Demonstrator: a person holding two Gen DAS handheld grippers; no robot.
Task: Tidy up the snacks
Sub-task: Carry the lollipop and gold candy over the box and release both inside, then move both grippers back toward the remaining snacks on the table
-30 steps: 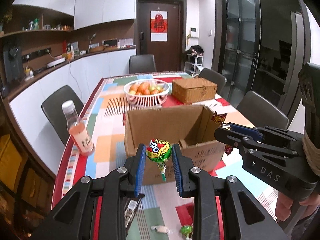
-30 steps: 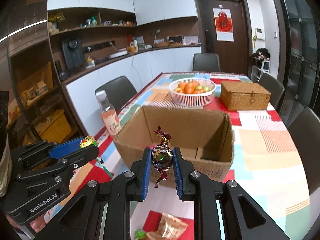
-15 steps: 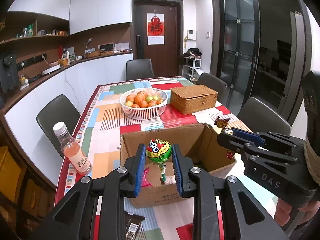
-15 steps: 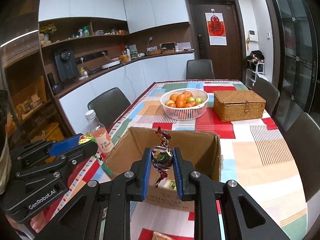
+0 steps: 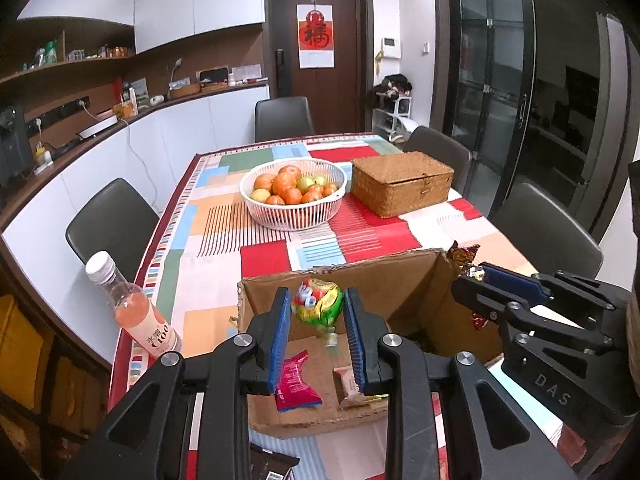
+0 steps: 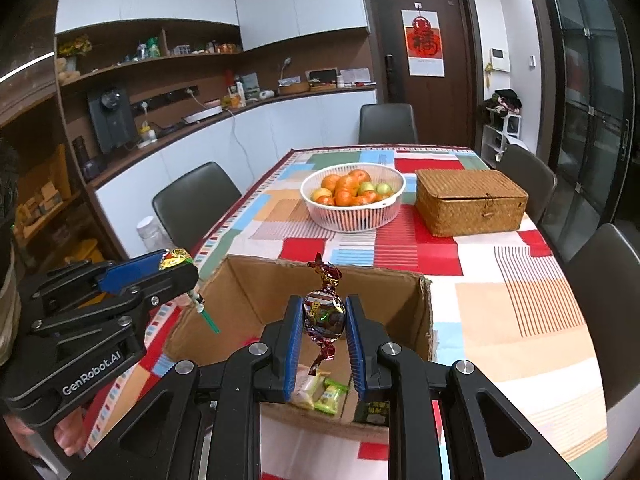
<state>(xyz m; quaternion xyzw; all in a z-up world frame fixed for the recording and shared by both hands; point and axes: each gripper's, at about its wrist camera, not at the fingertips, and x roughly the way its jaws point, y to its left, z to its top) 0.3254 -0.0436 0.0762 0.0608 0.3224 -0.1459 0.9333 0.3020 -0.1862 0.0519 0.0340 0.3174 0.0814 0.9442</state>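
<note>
green-and-red wrapped lollipop (image 5: 318,306) blurred and loose between the blue pads of the left hand-held gripper (image 5: 318,336), directly above the open brown cardboard box (image 5: 400,292) on the bench (image 5: 224,220), stick pointing down toward the box floor. jaws just been opening, pads no longer pressing. dark red foil twist candy (image 6: 325,314) upright, pinched tight in the closed right hand-held gripper (image 6: 324,344), also over the box, above small green and cream packets (image 6: 320,394). against a second earlier: both grippers further over the box, interior now showing, lollipop let go.
</note>
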